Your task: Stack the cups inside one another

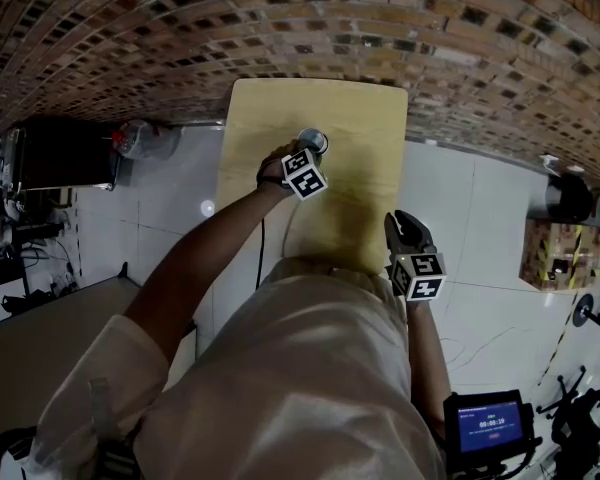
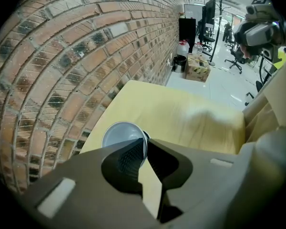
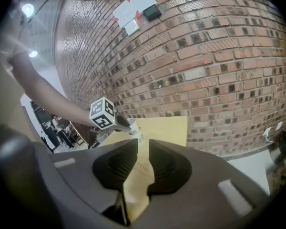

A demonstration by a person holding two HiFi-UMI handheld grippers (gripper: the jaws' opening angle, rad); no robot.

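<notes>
Where the left gripper (image 2: 145, 143) is viewed along its own length, its jaws are clenched on the rim wall of a pale cup (image 2: 118, 135), one jaw inside and one outside. Nothing shows inside the cup. It is upright at the far end of the wooden surface (image 1: 365, 118) (whether another cup sits under it cannot be told). The right gripper (image 3: 143, 144) has its jaws slightly parted and empty, at the near edge, well apart from the cup. A brick wall (image 1: 280, 18) borders the surface, with white tiled floor (image 1: 470, 198) on either side.
</notes>
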